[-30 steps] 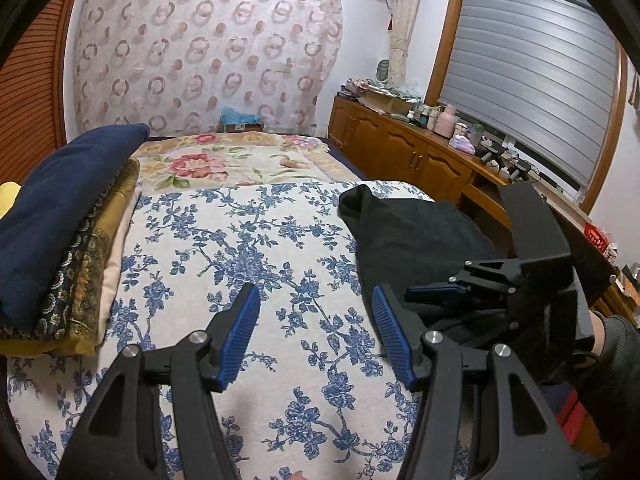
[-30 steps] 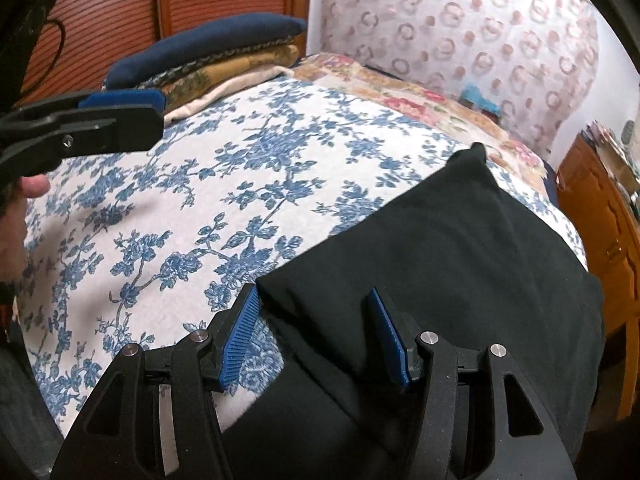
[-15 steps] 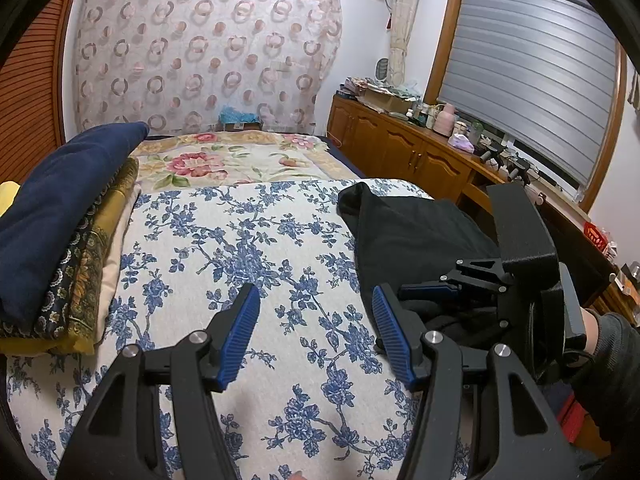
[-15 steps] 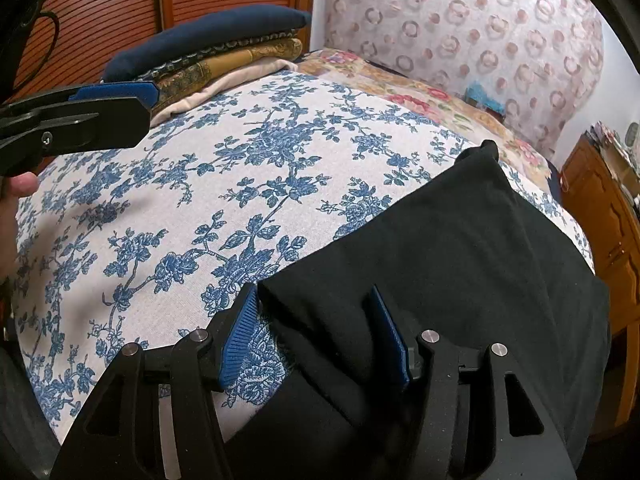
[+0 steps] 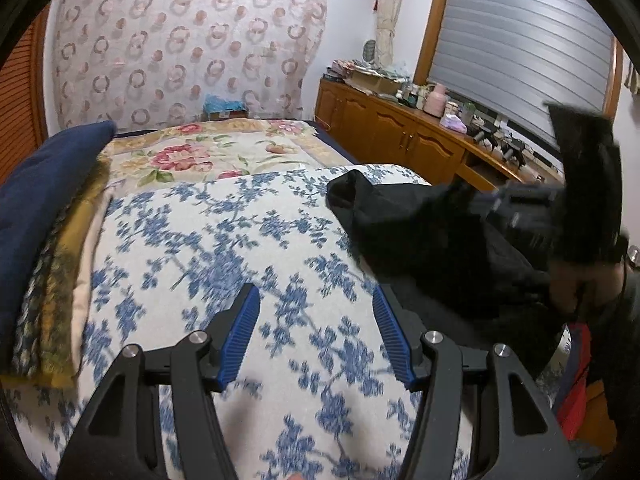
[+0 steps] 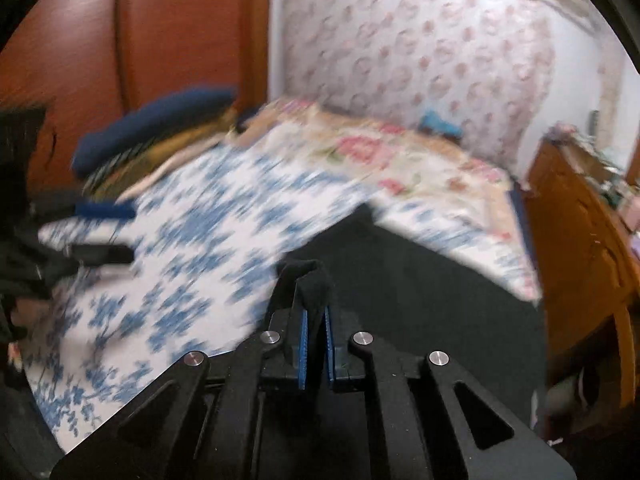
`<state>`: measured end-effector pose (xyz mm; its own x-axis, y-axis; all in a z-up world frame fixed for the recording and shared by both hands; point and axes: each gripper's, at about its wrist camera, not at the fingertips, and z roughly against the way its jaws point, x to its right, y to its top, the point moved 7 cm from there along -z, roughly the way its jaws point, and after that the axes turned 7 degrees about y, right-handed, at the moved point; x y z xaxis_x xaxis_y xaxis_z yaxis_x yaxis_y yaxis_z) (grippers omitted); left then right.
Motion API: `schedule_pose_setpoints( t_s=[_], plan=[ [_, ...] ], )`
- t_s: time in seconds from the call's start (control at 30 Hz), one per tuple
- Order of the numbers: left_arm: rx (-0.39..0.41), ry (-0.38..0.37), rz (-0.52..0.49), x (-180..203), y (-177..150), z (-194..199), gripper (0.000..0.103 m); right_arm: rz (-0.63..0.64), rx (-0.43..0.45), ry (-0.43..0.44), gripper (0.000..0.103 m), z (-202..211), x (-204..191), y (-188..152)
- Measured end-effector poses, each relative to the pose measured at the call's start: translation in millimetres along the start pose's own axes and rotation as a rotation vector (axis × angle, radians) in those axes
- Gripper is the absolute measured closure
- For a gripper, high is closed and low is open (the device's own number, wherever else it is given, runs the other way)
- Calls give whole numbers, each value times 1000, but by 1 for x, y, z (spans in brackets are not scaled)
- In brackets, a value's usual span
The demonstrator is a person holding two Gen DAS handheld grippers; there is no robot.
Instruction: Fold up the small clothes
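Black cloth is the one garment [image 6: 420, 300] we can count, and it lies along the right-hand edge of the bed [image 5: 224, 240], its long axis running from the near edge toward the far end, where one corner of it reaches a narrow tip on the blue-flowered cover. Our right tongs [image 6: 314, 312] have just closed, and we see a bunched fold of the garment pinched between the two blue pads and lifted off the cover, with the rest of the cloth hanging down and back from that pinch. Our left tongs [image 5: 316, 336] stand partly apart with nothing between the pads, over the flowered cover near the bed's near edge, and the garment's edge lies just beside the right-hand pad; whether they touch we cannot tell. From the left view the right tongs show as a blurred dark shape at the right, above the garment, with a hand [image 5: 580, 284] behind them. We find open room across the middle and left of the bed, where bare flowered cover spreads from the garment toward one stack of folded bedding [image 5: 44, 240] at the left edge, topped by a navy cushion. Beyond the right edge of the bed runs one wooden cabinet [image 5: 400, 136], crowded with small things.
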<state>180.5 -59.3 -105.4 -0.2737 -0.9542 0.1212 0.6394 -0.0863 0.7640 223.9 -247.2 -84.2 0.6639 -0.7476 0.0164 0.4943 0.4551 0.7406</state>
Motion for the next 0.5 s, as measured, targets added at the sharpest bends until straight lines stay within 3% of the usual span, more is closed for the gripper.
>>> schedule_pose_setpoints(
  t_s=[0.3, 0.5],
  plan=[
    [-43, -40, -65, 28, 36, -45, 45, -92, 48, -145, 99, 45, 115, 15],
    [-90, -51, -107, 48, 55, -81, 45, -150, 19, -190, 99, 38, 172, 1]
  ],
)
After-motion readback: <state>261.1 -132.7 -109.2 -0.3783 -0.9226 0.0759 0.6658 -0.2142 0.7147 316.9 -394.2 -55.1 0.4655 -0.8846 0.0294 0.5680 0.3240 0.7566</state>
